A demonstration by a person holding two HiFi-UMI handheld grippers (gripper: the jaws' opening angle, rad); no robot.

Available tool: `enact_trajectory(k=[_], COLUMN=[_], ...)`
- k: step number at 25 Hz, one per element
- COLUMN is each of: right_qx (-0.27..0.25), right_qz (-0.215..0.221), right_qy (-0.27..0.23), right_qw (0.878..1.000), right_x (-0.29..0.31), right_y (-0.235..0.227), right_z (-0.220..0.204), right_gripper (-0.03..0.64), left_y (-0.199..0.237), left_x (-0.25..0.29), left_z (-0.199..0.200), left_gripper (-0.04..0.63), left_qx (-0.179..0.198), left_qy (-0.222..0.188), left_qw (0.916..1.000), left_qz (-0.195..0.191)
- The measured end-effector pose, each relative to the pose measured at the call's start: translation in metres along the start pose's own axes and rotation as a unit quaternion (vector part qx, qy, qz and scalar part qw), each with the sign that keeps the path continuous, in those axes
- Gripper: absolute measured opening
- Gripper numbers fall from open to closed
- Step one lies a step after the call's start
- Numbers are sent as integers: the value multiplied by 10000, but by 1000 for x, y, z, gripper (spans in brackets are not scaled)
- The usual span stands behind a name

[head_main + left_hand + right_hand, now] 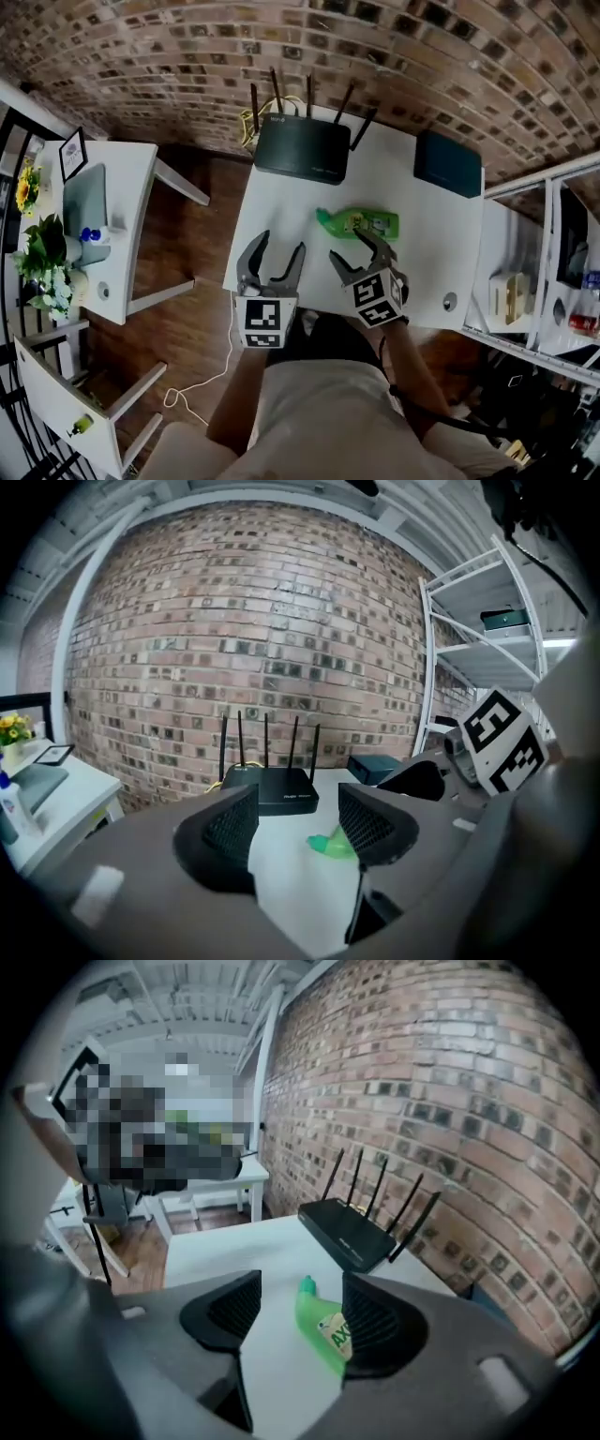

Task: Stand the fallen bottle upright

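A green bottle [357,222] lies on its side in the middle of the white table [281,202], cap toward the left. My right gripper [349,246] hovers just in front of it, jaws open and empty. In the right gripper view the bottle [317,1324] lies past the right gripper [300,1312], partly hidden behind the right-hand jaw. My left gripper [281,244] is open and empty beside it, near the table's front edge. In the left gripper view, the left gripper [298,822] frames bare table, and the bottle's cap end [330,844] peeks out by the right-hand jaw.
A black router [302,147] with several antennas stands at the table's back, with a dark teal box [448,164] at the back right. A small round knob [450,301] sits near the front right corner. A white side table [127,234] with flowers stands left, a metal shelf rack [553,272] right.
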State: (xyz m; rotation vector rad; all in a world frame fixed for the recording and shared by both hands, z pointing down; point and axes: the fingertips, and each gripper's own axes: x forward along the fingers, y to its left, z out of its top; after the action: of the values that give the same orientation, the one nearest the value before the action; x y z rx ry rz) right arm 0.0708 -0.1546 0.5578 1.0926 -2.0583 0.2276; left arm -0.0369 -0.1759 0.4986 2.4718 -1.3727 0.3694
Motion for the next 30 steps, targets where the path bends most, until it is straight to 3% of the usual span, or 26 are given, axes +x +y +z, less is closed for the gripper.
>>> enact_trajectory(k=[4, 12, 15, 19, 24, 30], right_qx=[-392, -287, -221, -219, 187, 733], right_qz=[327, 653, 672, 744, 946, 959], right_qy=[748, 1513, 1750, 2002, 1580, 794], right_qw=[9959, 9859, 9820, 9767, 9827, 9895], right_x=[60, 143, 156, 164, 141, 70], right_y=[5, -1, -2, 4, 6, -19], right_z=[-24, -45, -48, -49, -37, 5], right_gripper=[258, 249, 175, 144, 131, 124], left_y=[24, 43, 43, 40, 36, 16], left_x=[15, 36, 37, 40, 41, 44], left_z=[-40, -81, -83, -85, -63, -32], left_gripper=[284, 279, 274, 272, 268, 267], left_qx=[-347, -572, -746, -887, -769, -633], left_qy=[324, 697, 720, 750, 607, 415], left_qw=[9988, 9957, 9944, 9930, 9951, 9971], left_qz=[81, 190, 214, 197, 163, -47])
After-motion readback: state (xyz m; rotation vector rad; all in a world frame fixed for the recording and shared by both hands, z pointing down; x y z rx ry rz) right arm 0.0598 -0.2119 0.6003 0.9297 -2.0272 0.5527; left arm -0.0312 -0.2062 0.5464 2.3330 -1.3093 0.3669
